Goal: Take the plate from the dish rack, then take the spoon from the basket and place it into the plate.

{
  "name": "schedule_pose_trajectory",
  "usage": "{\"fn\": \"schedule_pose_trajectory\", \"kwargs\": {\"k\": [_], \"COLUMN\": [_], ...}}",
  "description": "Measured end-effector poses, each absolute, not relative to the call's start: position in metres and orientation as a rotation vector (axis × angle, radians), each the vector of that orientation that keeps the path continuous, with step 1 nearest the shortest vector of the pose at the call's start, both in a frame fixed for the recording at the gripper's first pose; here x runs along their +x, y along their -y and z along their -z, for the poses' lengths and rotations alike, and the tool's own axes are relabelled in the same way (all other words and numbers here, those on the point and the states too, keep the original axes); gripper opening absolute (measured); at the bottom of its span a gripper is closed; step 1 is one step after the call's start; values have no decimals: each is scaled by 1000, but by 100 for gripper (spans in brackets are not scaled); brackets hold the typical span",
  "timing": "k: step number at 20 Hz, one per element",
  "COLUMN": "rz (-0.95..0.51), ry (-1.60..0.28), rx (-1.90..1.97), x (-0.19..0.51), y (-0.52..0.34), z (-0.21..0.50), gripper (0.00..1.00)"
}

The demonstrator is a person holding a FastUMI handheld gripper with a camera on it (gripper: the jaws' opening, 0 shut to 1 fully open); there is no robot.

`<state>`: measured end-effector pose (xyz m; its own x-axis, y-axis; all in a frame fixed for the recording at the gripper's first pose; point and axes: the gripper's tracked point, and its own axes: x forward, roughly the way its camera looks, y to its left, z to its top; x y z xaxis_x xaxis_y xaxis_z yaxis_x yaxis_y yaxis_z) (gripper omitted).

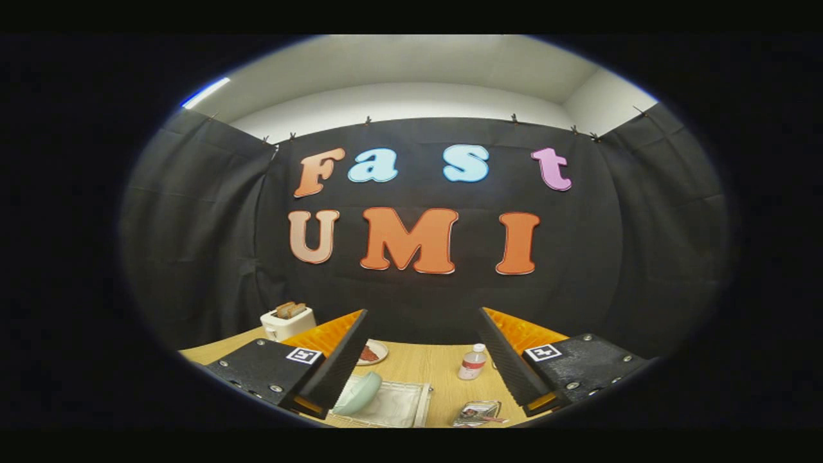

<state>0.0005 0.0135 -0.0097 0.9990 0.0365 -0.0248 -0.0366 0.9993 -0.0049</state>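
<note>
Your gripper (421, 321) hangs open and empty above the counter (424, 366), so judging by the pale green plate (359, 393) tilted on the mesh dish rack (398, 405) just ahead, you first need to lower toward it.

The left finger (334, 360) hides part of a pale green plate (357, 393) and a small dish (373, 352); a packet (477, 413) is cut off at bottom centre.

A pale green plate (358, 392) lies on a white mat (398, 405), partly behind one finger.
</note>
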Motion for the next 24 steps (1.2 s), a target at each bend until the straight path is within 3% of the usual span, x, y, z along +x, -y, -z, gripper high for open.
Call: {"fn": "schedule_pose_trajectory", "kwargs": {"k": [13, 24], "rz": [-44, -132], "ry": [-117, -489], "rx": [26, 23], "x": [8, 26], "y": [-20, -47], "z": [40, 132], "gripper": [99, 99]}}
